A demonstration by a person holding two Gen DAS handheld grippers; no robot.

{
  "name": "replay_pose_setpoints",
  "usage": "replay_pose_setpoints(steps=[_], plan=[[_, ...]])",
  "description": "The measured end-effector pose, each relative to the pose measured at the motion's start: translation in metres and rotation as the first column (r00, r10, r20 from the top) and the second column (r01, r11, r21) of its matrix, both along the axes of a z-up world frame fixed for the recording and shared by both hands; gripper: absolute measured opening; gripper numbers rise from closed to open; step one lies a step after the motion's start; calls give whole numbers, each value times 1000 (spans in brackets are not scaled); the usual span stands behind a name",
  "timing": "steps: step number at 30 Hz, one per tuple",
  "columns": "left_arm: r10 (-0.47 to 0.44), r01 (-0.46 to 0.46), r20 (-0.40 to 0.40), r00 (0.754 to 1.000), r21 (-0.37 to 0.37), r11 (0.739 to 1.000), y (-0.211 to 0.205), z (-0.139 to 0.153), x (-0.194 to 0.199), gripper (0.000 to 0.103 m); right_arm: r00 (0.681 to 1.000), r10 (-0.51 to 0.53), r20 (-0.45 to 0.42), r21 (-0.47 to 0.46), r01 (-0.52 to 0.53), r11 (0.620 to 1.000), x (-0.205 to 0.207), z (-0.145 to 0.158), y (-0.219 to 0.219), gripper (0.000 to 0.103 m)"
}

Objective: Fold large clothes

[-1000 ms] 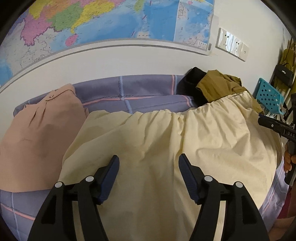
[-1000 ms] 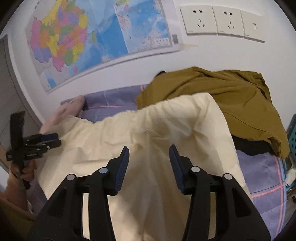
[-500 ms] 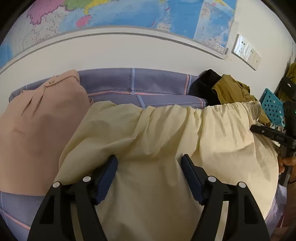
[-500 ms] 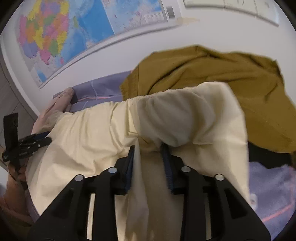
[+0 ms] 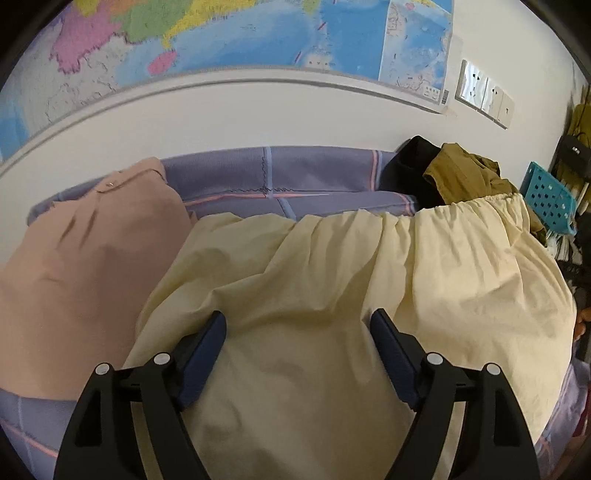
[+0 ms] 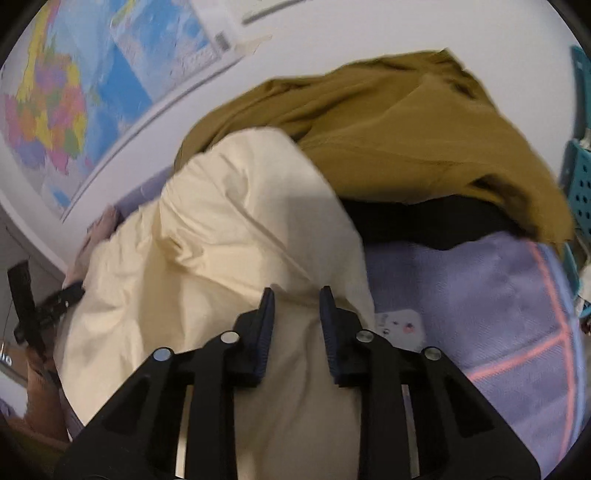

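Left tool (image 5: 297, 325) wide over cream garment (image 5: 332, 295); right tool (image 6: 295, 295) narrow, grip unclear, at its bed-side edge

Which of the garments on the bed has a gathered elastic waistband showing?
The pale yellow garment, lying between the pink shirt and the olive garment; its far edge is bunched into tight gathers, unlike the others.

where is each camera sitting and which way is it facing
Left wrist: on the left claw, jaws wide, facing the wall map across the cream garment.
Right wrist: on the right claw, jaws close around a cream fold, facing the olive garment; the other claw shows far left.
Shared: cream garment, olive garment, map, purple bedsheet.
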State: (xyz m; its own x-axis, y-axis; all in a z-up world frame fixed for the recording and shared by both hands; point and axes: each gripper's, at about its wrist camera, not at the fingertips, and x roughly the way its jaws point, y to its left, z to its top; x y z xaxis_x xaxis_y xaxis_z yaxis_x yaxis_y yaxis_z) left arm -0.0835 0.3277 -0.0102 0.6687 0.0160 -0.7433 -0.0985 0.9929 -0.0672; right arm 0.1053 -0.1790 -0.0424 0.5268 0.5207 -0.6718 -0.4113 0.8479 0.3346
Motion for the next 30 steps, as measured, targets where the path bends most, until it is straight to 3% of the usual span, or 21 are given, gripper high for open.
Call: replay_pose_setpoints(steps=[6,9,11,14,17,19,22,27,30], plan=[[8,-6,55,998,-37,999,11,18,-41,78,994,63,90,84,-70,994,-60,31,-16,39],[27,-25,53,998,-37,999,16,14,-58,80,987,142,79,23,-144,989,-84,18,-1,42],[54,-53,22,998,-38,998,20,2,-59,80,990,130,58,-16,-129,991,-82,-1,1,41],[103,-104,-46,994,-27,994,26,-17,-53,80,994,105,3,71,-105,992,-69,-16,-8,39],[121,-121,6,993,-44,992,29,-4,-68,80,996,83,19,24,-84,996,-75,-7,-2,42],[130,-125,51,990,-88,988,36,8,-83,80,995,85,49,24,-86,996,-85,5,-1,52],[161,-149,75,984,-137,979,49,20,-111,80,989,88,122,43,-94,995,-104,25,-3,52],[143,-137,24,989,-149,979,40,11,-131,80,971,157,180,66,-171,983,-126,39,9,52],[142,-145,-32,989,-179,973,37,-8,-137,80,973,193,129,28,-198,980,-123,23,25,52]])
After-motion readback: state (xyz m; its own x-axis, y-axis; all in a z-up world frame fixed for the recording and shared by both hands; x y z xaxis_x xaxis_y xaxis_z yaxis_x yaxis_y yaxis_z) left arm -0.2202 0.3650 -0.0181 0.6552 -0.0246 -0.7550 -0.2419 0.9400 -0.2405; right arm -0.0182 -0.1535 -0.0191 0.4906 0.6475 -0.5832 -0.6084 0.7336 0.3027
